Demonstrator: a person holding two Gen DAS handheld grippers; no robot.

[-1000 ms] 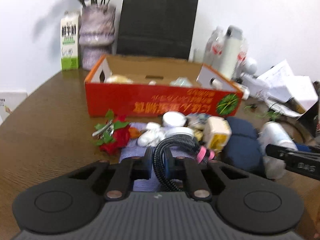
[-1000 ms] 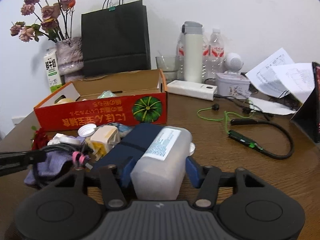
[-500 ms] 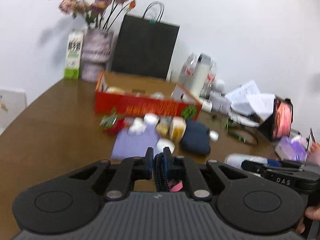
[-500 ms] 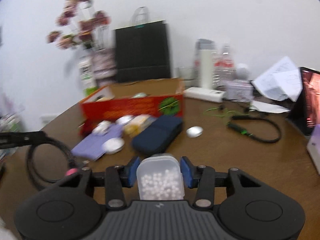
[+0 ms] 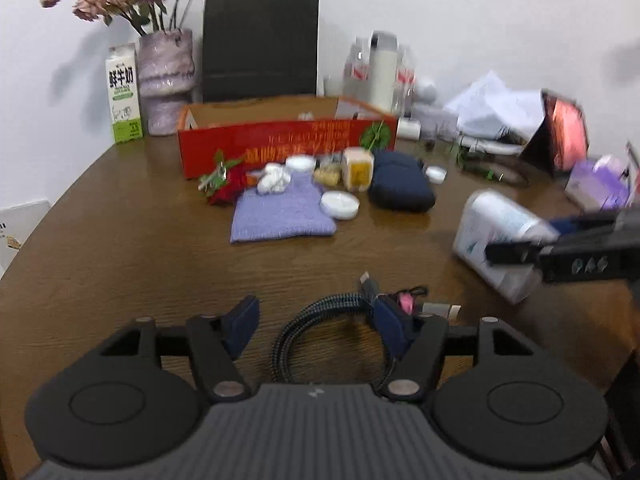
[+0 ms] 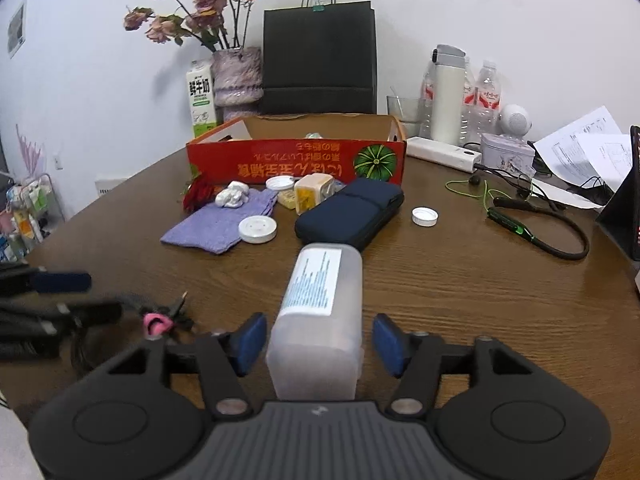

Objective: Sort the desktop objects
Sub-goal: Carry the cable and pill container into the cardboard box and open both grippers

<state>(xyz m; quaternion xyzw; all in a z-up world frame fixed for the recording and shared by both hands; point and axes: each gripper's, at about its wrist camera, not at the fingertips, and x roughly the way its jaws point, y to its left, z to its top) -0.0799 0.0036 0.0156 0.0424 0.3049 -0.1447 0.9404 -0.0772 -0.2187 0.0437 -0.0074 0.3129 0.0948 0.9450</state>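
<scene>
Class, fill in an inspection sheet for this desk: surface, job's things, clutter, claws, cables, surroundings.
Surface: brown wooden table.
Job's things: translucent bottle lying between the right claw's pads; coiled braided cable on the table.
Clutter: purple cloth, navy case, white lids, red box.
Claws: left claw and right claw have just been opening; pads clear of both things.
Cables: green-trimmed neckband earphones.
Surroundings: black bag, flower vase, milk carton.

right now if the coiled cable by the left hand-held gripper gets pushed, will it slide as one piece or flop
The braided cable will probably flop: its loop lies loose on the table. The pink tie only gathers one side, so the plugs may trail. It looks light, and should drag more than roll.
</scene>
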